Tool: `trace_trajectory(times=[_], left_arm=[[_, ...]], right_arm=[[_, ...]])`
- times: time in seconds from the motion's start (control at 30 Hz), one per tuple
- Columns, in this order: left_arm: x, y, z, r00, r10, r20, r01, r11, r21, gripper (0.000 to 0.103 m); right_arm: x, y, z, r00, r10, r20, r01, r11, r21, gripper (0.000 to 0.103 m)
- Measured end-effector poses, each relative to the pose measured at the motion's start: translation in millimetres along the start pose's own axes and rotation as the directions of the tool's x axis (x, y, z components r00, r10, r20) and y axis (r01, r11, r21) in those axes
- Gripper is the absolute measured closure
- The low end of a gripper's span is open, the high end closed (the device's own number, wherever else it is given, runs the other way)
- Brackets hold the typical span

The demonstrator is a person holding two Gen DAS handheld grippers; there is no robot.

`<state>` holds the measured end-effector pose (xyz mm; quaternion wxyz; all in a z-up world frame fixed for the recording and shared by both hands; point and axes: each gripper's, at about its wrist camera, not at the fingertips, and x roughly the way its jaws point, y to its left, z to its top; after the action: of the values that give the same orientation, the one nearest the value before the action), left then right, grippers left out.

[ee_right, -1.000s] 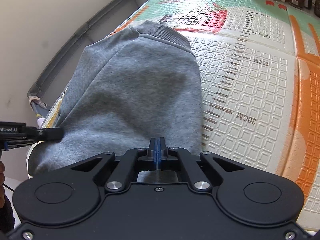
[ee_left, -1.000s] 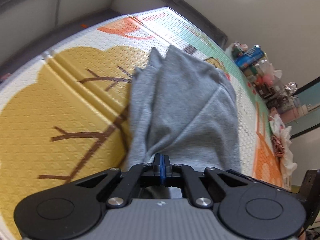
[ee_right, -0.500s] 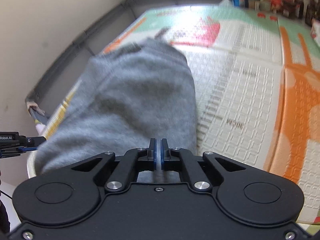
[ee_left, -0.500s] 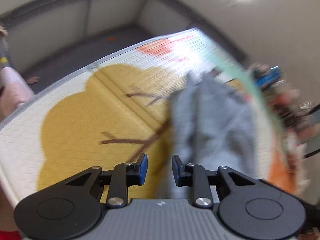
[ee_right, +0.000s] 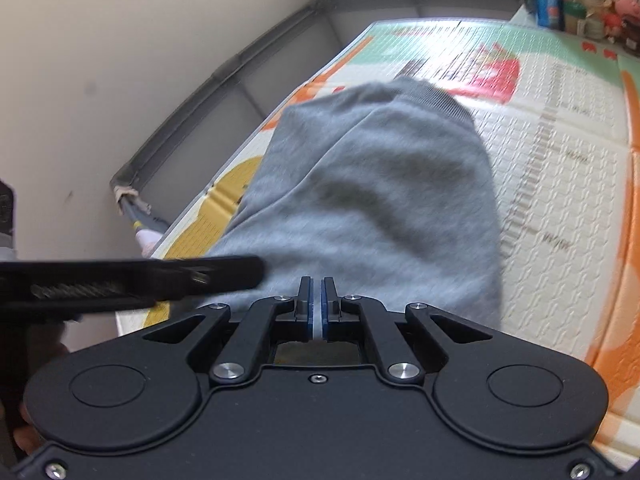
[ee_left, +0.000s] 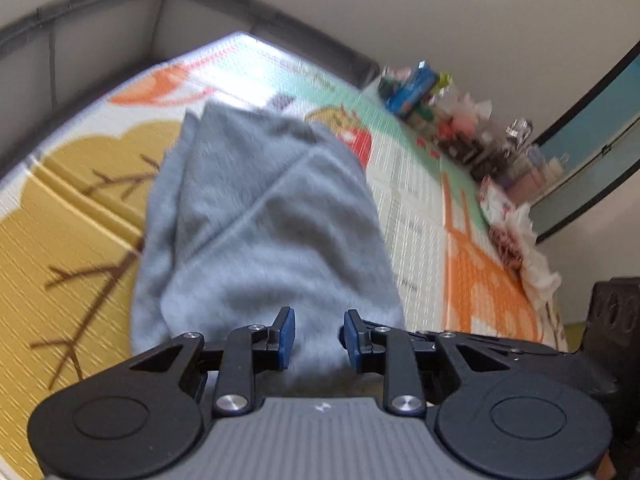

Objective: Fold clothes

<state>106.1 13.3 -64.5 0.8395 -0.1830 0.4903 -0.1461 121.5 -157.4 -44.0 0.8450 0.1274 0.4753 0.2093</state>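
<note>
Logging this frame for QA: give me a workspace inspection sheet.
Surface: printed play mat, tree and ruler patterns.
Job's things: grey sweatshirt lying bunched on the mat, ribbed hem at the far end.
Clutter: packages and toys along the mat's far edge.
Grippers: left gripper open over the near cloth edge; right gripper nearly shut, a thin gap showing, grip unclear.
Cables: nothing seen.
Surroundings: grey playpen rail, white wall.

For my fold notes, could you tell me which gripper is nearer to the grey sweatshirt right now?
Right. The right gripper is nearly shut at the grey sweatshirt's near edge, seemingly pinching it; the left gripper is open just at the near edge, gripping nothing.
</note>
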Motion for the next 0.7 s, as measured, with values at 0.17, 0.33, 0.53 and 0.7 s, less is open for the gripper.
trace_trajectory(times=[0.17,0.33,0.53,0.7], left_arm=[[17.1,13.8,-16.2,0.998,0.031,-0.058,-0.033,0.999,-0.026,0.078],[20.9,27.3,-23.3,0.992,0.079,-0.096,-0.084,0.996,-0.043,0.092],[13.6,58.2,-29.1,0.986,0.123,-0.114,-0.136,0.984,-0.117,0.099],[5.9,85.9,-31.0,0.981,0.148,-0.124,-0.169,0.97,-0.177,0.099]], right_arm=[[11.5,-6.8,-12.1,0.999,-0.01,-0.045,0.011,1.0,0.02,0.099],[23.6,-21.7,-23.4,0.995,-0.055,-0.088,0.057,0.998,0.029,0.099],[23.4,-46.0,-32.7,0.992,-0.065,-0.106,0.072,0.995,0.068,0.103],[17.1,-61.2,-34.6,0.992,-0.068,-0.104,0.078,0.992,0.099,0.103]])
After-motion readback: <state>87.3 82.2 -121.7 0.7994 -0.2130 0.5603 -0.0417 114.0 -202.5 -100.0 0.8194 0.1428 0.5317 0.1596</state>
